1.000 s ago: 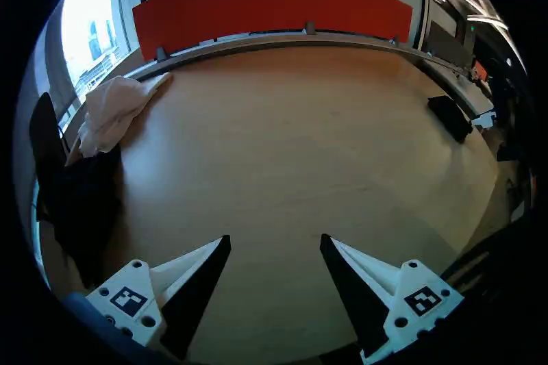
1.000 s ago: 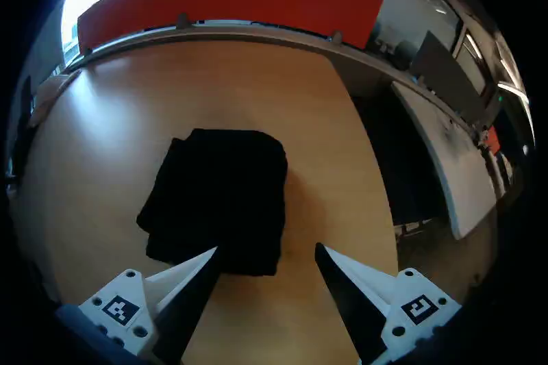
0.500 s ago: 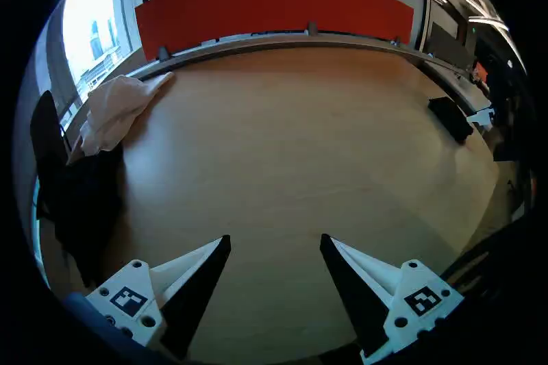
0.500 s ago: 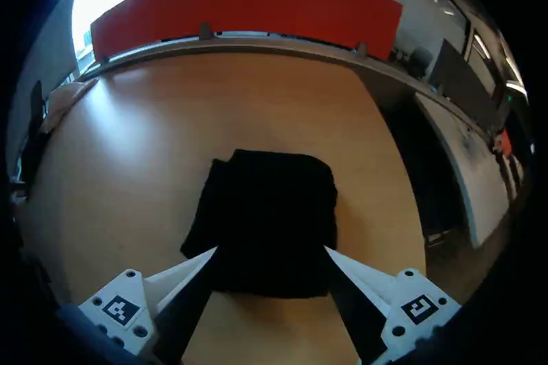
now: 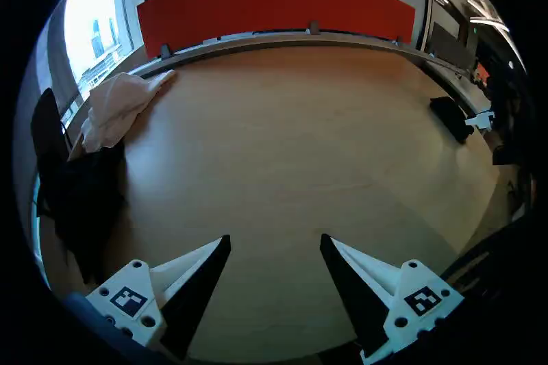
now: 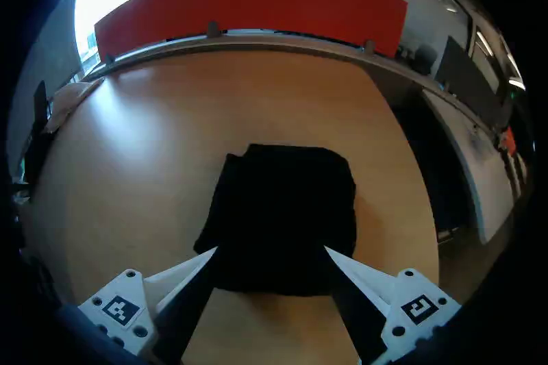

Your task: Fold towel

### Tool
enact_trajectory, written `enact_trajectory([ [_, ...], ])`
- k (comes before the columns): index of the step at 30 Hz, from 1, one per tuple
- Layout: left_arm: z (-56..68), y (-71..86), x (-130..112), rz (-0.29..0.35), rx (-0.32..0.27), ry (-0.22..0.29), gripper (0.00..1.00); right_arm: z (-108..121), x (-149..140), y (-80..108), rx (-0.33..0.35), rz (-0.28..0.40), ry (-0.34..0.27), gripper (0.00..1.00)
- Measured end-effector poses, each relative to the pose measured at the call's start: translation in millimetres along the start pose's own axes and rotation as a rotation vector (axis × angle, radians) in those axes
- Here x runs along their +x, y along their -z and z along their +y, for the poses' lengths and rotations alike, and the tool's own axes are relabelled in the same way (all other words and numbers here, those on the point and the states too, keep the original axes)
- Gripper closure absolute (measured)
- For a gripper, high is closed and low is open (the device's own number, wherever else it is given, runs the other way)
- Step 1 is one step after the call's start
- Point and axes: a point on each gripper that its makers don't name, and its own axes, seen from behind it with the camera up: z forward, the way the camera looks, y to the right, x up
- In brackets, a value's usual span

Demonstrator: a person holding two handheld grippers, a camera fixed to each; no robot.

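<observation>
Left gripper view. The left gripper [image 5: 274, 240] has its jaws spread wide, nothing between them, over bare light wooden tabletop [image 5: 288, 153]. A crumpled cream cloth [image 5: 116, 106] lies at upper left, with a dark garment [image 5: 79, 200] below it at the left table edge. A red partition panel [image 5: 274, 1] runs along the top. A small black folded towel [image 5: 450, 116] sits at far right, well apart from this gripper.

Right gripper view. The right gripper [image 6: 272, 253] is also spread. The black folded towel [image 6: 284, 211] lies flat at frame centre, and its near edge falls between the two fingers. Whether the fingers touch the cloth cannot be told, as dark finger faces merge with dark fabric.

Risks (judgement). Closing here may catch the top layer only, which would peel the fold open when lifted. A low, sliding approach could push the stack across the smooth wood and skew its edges. Poor contrast makes the grip depth hard to check.

Writing. No brand or label is readable. Each finger carries a square black-and-white marker [image 5: 129, 300], a pattern only. A wall sign at top is too small to read.
</observation>
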Motion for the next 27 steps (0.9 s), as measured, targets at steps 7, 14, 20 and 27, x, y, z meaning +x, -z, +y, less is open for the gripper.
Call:
enact_trajectory([
  [7,-1.3,1.3,-3,-0.005,0.004,-0.004,0.03,0,-15,-8.5,0.003,-0.030,0.011,0.00],
  [14,-2.8,2.3,-4,-0.007,0.009,-0.003,0.03,2,-26,-13.3,0.005,-0.059,0.031,0.00],
  [20,-2.3,2.0,-4,-0.007,0.011,-0.005,0.03,2,-27,-14.8,0.007,-0.068,0.043,0.00],
  [27,-1.7,1.6,-3,-0.003,0.012,0.006,0.03,-2,-17,-6.4,0.015,-0.032,0.040,0.00],
])
